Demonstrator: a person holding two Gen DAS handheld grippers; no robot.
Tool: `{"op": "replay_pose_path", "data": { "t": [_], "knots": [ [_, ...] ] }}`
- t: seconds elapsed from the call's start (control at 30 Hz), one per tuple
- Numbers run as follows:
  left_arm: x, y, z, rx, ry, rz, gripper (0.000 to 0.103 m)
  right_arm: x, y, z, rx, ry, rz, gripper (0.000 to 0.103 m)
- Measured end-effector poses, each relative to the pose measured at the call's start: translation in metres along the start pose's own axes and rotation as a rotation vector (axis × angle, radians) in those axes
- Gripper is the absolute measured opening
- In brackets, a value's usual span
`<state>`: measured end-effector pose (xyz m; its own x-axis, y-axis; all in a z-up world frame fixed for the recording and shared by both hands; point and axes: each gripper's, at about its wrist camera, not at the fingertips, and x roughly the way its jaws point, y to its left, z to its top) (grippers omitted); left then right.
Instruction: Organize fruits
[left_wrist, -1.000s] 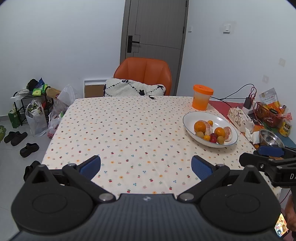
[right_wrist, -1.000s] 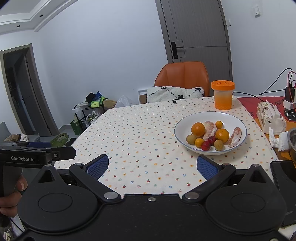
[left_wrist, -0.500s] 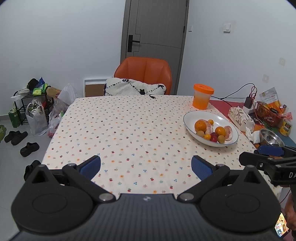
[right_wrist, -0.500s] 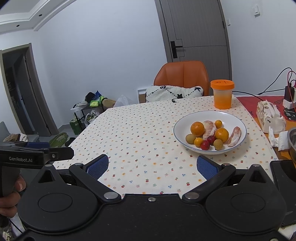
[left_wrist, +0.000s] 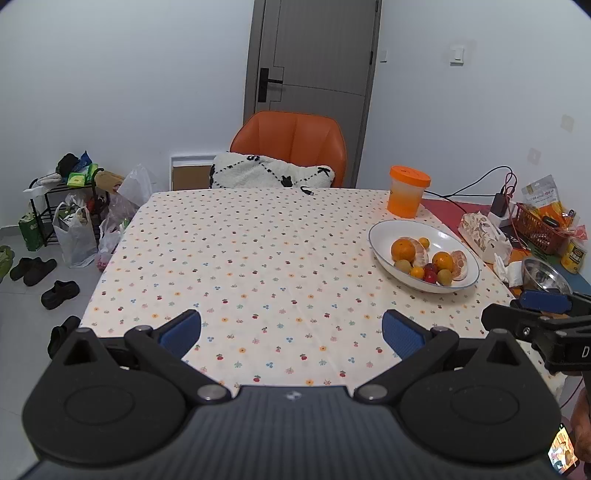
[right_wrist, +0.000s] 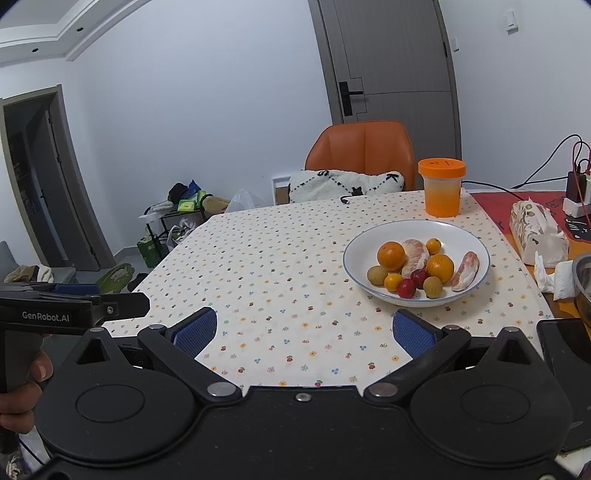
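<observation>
Fruits (right_wrist: 413, 267) sit piled in a shallow white bowl (right_wrist: 369, 240) with a thin blue rim, on the right half of the counter (right_wrist: 280, 258). Both the left claw (left_wrist: 291, 330) and the right claw (right_wrist: 304, 332) hover low at the near edge, well apart from the bowl, blue ribbed pads spread wide, holding nothing. Round glossy oranges, peeled segments, small red and tan fruits. Counter cloth is cream, flower-dotted.

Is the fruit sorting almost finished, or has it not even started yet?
It looks barely started. Nothing appears sorted: the oranges, peeled segments and small red and green fruits all sit mixed in the white oval bowl. Nothing is in hand either, since the left gripper and right gripper are both open and empty above the dotted tablecloth. All the organizing is left.
</observation>
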<state>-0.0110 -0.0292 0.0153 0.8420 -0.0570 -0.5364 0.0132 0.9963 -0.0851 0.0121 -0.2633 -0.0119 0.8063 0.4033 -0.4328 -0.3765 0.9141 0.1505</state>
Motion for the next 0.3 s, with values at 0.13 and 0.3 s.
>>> {"op": "replay_pose_path", "data": {
  "t": [0.13,0.3],
  "knots": [
    [-0.0013,-0.0010,-0.0009,0.006,0.000,-0.003,0.103,0.0004,-0.0016,-0.0009,0.008,0.002,-0.002,0.103],
    [-0.0009,-0.0020,0.0000,0.010,0.001,-0.008,0.103,0.0000,-0.0017,-0.0015,0.009,0.003,-0.003,0.103]
  ]
}}
